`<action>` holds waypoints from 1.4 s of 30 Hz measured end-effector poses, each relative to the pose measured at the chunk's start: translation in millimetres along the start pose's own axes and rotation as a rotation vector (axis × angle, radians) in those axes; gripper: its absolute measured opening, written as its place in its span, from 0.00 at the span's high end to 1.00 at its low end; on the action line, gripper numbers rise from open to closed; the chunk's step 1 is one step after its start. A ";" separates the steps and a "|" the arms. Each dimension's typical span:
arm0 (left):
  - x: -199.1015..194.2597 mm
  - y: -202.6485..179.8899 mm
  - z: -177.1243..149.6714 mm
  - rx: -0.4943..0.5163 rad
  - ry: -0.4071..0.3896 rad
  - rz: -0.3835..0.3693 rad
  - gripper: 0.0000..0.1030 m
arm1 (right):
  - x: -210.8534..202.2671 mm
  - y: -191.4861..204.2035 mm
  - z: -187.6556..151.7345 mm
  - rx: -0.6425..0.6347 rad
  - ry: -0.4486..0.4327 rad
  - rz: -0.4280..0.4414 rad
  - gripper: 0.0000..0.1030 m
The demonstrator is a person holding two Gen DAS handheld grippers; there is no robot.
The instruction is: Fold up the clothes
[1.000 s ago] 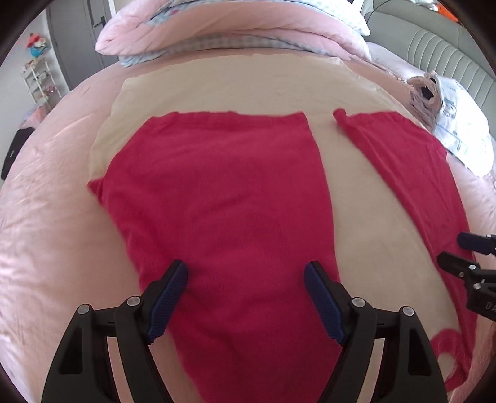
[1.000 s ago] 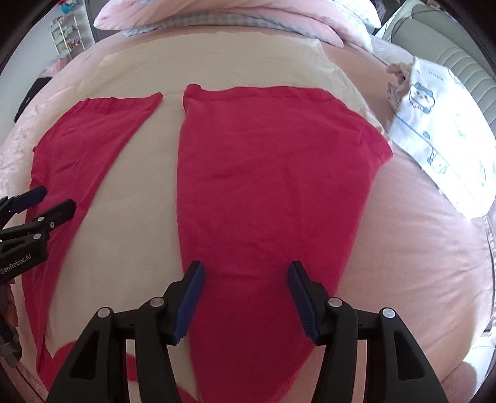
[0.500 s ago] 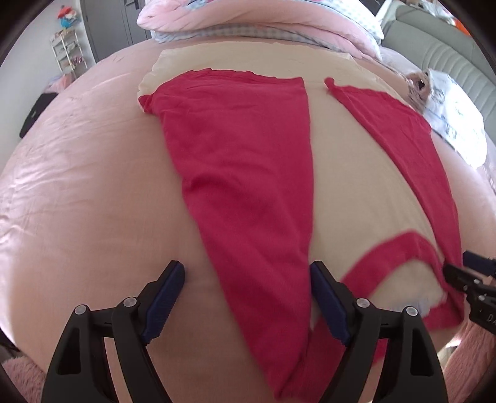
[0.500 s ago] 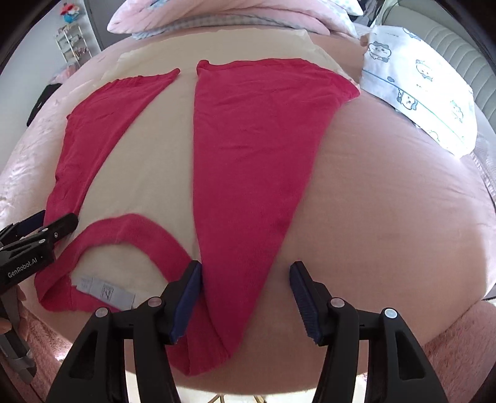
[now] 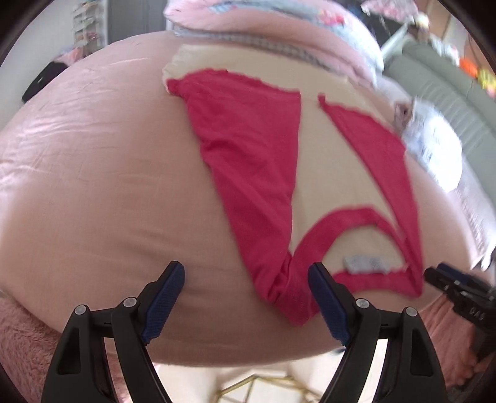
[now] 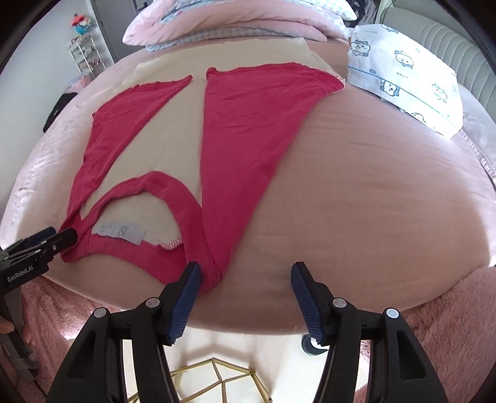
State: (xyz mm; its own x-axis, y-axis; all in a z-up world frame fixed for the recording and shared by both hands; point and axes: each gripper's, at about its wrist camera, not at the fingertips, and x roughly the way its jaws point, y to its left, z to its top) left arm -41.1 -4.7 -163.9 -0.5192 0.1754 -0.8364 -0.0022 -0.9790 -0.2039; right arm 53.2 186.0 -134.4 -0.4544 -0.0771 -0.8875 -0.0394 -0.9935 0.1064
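On the left of the right wrist view stands one white shelf rack (image 6: 83,55) against the wall; it holds small things too far off to make out, and a red and blue toy (image 6: 81,21) sits on top of it. Next comes the pink bed (image 6: 387,198), which fills most of both views. A dark flat object (image 6: 59,110) lies on its left edge.

One red garment (image 6: 245,136) lies spread on a cream sheet (image 6: 173,124) in the middle of the bed. Two red side panels are turned in towards the middle with a cream strip bare between them. Its red neckline (image 6: 169,192) faces the near edge of the bed, and one white label (image 6: 120,231) shows inside it.

The left gripper (image 5: 246,299) hangs over the near edge of the bed with its jaws wide apart and nothing between the pads; the near corner of the garment lies just beyond them. In the right wrist view its tip is at the left shoulder of the garment, whether touching I cannot tell. The right gripper (image 6: 245,296) is likewise over the near edge, jaws apart and empty, its left finger (image 6: 184,299) just beside the garment's hem.

At the head of the bed lies a heap of pink and checked bedding (image 6: 235,21). On the right rests one white pillow printed with cartoon animals (image 6: 406,74), and behind it a padded grey-green headboard (image 6: 434,34).
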 end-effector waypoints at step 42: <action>24.0 -12.1 -11.6 -0.113 0.021 -0.155 0.56 | 38.9 -5.9 6.5 0.043 -0.019 0.211 0.62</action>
State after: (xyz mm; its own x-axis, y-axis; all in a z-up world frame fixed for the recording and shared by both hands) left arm -43.6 12.6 -187.4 -0.5024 0.3267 -0.8005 0.0156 -0.9223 -0.3862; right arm 30.0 189.3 -166.7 -0.4732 -0.2807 -0.8350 0.0201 -0.9511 0.3083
